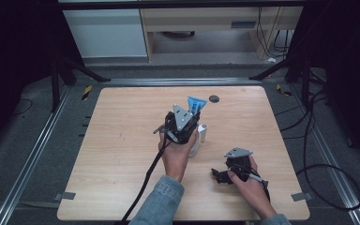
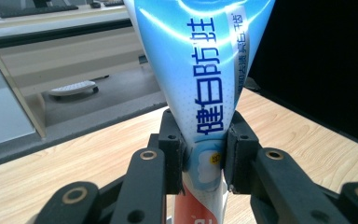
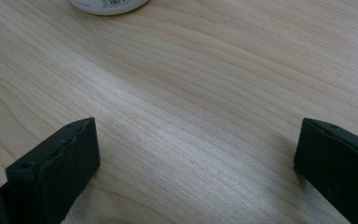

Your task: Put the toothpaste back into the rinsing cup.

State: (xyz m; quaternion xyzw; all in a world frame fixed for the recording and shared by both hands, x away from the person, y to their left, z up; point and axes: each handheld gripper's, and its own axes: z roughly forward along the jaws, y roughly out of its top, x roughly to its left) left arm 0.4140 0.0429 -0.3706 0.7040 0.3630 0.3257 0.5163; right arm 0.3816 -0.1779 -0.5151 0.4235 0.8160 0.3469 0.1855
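Observation:
A blue and white toothpaste tube [image 2: 200,70] with dark blue lettering stands between the jaws of my left gripper [image 2: 205,140], which is shut on its narrower part; the tube turns red below the pads. From above, the left gripper [image 1: 187,123] is held over the middle of the wooden table [image 1: 122,140], and the tube's flared blue end [image 1: 196,104] sticks out beyond it. My right gripper [image 1: 225,176] rests low at the front right of the table. Its jaws [image 3: 196,149] stand wide open over bare wood with nothing between them.
A white container [image 1: 201,133] stands just right of the left hand, partly hidden by it; its barcoded base [image 3: 107,4] lies ahead of the right gripper. A dark round hole [image 1: 214,98] sits near the table's far edge. Cables trail off the table's front and right.

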